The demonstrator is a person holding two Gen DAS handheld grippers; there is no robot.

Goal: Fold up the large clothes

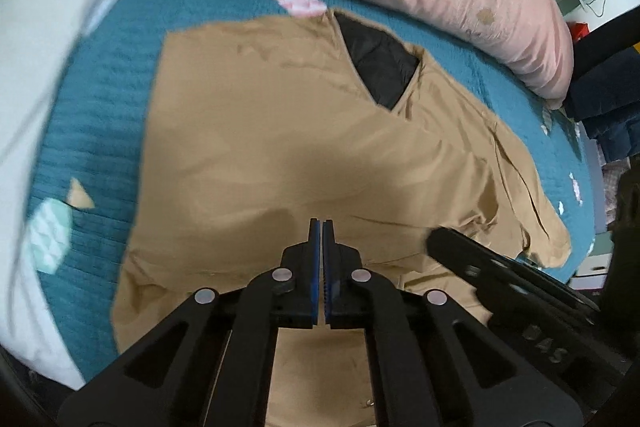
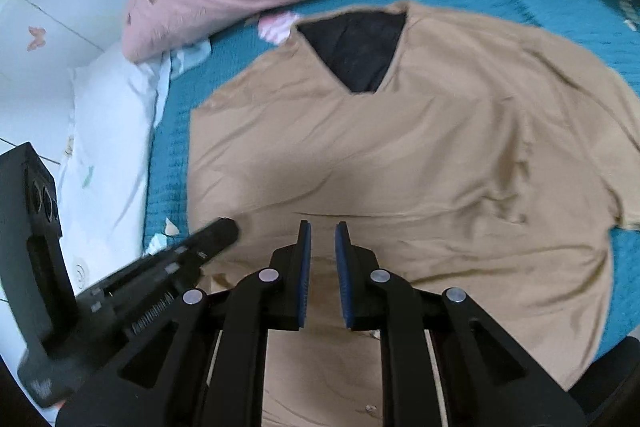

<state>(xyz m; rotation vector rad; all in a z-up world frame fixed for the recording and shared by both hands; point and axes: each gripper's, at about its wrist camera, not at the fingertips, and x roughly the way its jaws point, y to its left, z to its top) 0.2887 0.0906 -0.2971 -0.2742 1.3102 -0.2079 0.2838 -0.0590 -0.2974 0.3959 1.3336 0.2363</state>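
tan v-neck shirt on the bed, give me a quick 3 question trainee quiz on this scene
1. True or false: the tan shirt lies spread out on the teal bedspread.
2. Which gripper has its jaws fully together: A) left gripper B) right gripper?
3. What colour shows inside the shirt's V-neck opening?

Key: 1 true; 2 A; 3 black.

Smooth tan cloth shirt [image 2: 400,163] on quilted bedspread [image 1: 88,131]
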